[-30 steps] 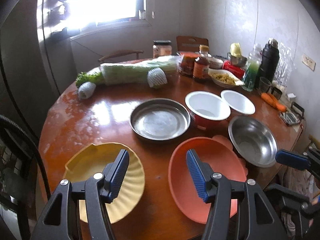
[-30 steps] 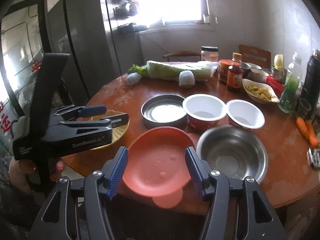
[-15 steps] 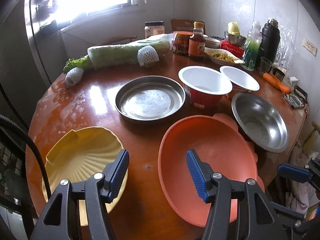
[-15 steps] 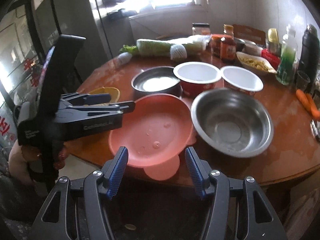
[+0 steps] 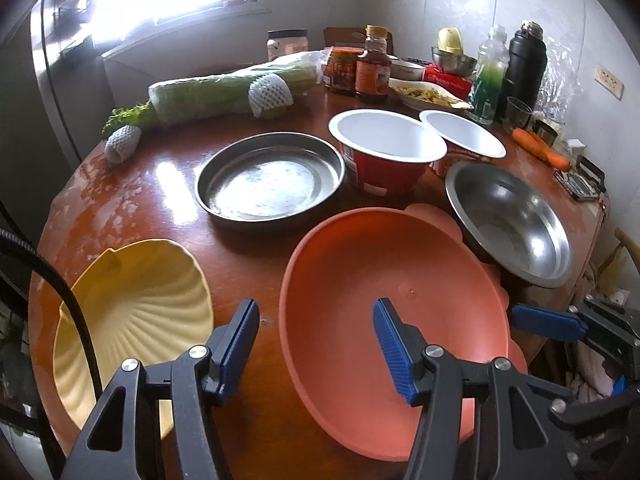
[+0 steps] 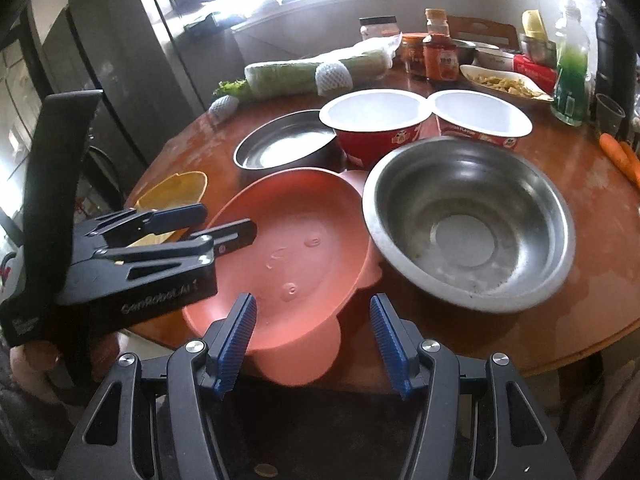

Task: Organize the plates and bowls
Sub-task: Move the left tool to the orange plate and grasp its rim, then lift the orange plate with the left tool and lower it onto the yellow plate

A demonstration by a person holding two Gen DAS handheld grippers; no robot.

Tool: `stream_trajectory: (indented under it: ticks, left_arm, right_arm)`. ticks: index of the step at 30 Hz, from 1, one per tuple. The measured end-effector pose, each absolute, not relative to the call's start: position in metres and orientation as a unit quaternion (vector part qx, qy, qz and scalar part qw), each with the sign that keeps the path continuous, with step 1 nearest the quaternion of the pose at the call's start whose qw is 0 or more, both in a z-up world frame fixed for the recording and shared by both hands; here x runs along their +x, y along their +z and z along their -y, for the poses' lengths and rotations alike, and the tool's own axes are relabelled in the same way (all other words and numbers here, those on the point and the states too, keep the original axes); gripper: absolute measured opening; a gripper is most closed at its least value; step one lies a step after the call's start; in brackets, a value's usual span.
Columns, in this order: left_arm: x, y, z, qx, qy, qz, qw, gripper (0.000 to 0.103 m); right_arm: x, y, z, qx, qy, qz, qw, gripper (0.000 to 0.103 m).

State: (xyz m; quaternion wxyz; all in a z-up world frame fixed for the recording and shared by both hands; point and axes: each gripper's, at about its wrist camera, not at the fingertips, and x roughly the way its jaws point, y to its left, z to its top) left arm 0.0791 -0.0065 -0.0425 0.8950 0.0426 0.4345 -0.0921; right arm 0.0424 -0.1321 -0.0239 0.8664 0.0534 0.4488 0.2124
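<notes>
Left to right on the bench point(image 5: 168, 204): yellow shell plate point(image 5: 132, 316) at the near left edge, orange plate point(image 5: 384, 320) in the middle hanging over the near edge, steel bowl point(image 6: 468, 224) touching its right side. Left claw point(image 5: 316, 344) and right claw point(image 6: 312, 336) are both released, holding nothing. The orange one looks like light, stiff plastic, probably a bit slick, so I'd pinch the overhanging rim tab.

Home dining kitchen, round wooden table point(image 5: 168, 184) crowded with sauce jars point(image 5: 373, 76), vegetables, refrigerator point(image 6: 120, 80) nearby
</notes>
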Motion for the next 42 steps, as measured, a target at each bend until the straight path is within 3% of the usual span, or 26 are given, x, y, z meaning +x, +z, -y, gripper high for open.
stream_trajectory:
  ticks: [7,11,42]
  left_arm:
    - [0.081,-0.052,0.009,0.047,-0.086,-0.438,0.893,0.046]
    - [0.081,-0.052,0.002,0.03,-0.083,-0.434,0.897,0.032]
    - [0.041,0.025,-0.103,-0.024,0.011,-0.354,0.935,0.032]
  right_arm:
    - [0.053,-0.03,0.13,0.033,0.21,-0.446,0.87,0.052]
    - [0.06,-0.036,0.13,0.03,0.21,-0.451,0.867,0.048]
    - [0.054,0.031,0.026,-0.027,0.306,-0.392,0.867,0.049]
